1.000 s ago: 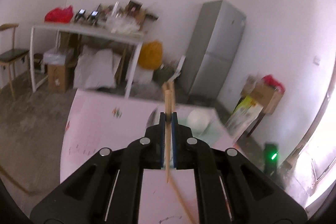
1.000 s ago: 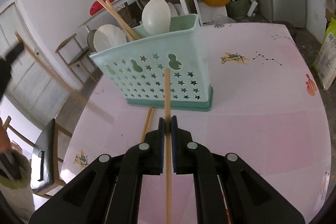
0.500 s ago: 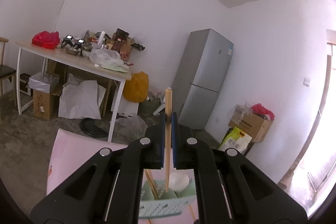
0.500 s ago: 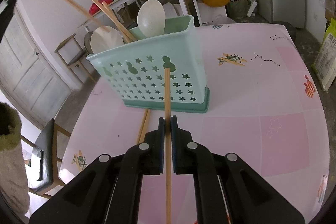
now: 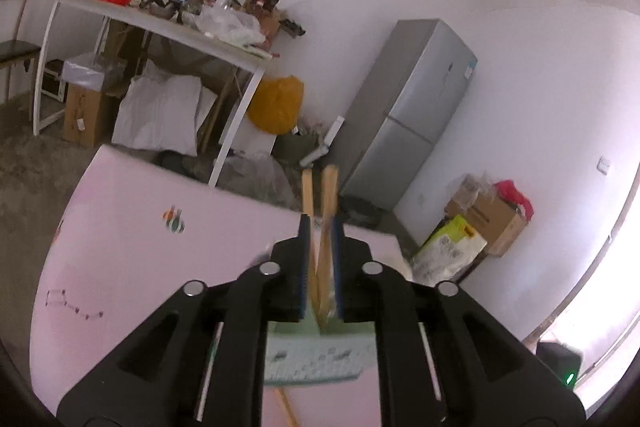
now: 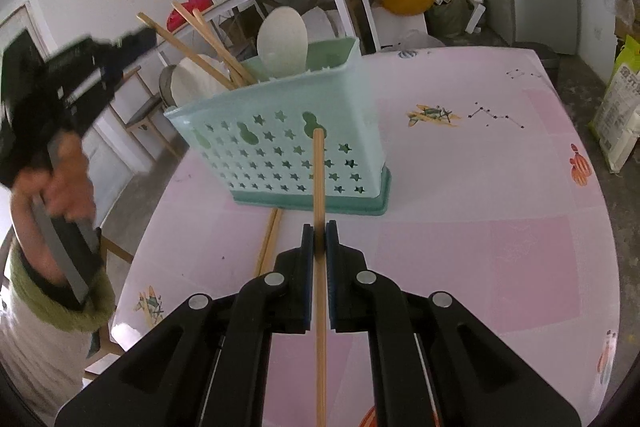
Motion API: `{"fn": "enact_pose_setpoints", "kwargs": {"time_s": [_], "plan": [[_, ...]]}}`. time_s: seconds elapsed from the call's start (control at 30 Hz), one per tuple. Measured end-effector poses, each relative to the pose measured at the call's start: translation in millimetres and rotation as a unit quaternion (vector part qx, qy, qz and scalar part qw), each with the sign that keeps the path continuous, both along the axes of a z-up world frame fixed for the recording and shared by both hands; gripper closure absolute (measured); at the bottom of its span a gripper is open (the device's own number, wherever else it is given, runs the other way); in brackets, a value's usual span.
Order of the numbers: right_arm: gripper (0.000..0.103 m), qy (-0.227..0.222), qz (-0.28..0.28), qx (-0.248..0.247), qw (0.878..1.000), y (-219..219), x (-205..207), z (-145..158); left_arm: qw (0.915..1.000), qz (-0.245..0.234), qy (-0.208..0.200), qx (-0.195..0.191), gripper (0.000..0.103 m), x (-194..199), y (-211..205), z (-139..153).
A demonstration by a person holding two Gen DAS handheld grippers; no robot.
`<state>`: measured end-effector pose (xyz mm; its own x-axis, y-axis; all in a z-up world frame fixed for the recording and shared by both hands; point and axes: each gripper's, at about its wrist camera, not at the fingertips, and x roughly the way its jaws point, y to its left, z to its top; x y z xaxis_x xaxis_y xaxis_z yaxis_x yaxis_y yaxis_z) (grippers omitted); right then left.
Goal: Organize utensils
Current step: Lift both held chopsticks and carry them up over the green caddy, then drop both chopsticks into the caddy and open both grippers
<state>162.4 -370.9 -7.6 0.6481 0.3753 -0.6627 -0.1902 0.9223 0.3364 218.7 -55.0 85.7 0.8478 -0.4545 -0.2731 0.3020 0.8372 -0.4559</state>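
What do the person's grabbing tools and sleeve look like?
Each tool is black plastic. The right tool has two angular arms with round silver bolts and thin blue pads inside its fingers. The left tool looks the same. The person's sleeve ends in a fuzzy green cuff over a light-coloured top. No cables show.

Past my fingers I see a fridge (image 5: 408,107), a yellow bag (image 5: 276,101) left of it, a cluttered desk (image 5: 160,23) farther left.
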Motion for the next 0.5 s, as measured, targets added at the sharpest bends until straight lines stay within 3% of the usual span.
{"fn": "enact_pose_setpoints", "kwargs": {"time_s": [0.03, 0.17, 0.33, 0.5], "plan": [[0.097, -0.003, -0.001, 0.0, 1.0, -1.1, -0.9, 1.7, 1.0, -0.002, 0.003, 0.001, 0.079, -4.7, 2.7, -3.6], [0.097, -0.019, -0.013, 0.007, 1.0, -5.8, -7.6, 14.4, 1.0, 0.004, 0.001, 0.0, 0.064, -25.7, 17.1, -9.1], [0.097, -0.05, -0.024, 0.022, 0.998, -12.6, -19.8, 37.7, 0.9998, 0.016, -0.009, 0.007, 0.056, -57.0, 35.7, -12.3], [0.097, -0.099, -0.03, 0.029, 0.994, -15.0, -29.4, 73.4, 0.9992, 0.021, 0.009, 0.032, 0.047, -84.1, 44.2, -29.6]]}}
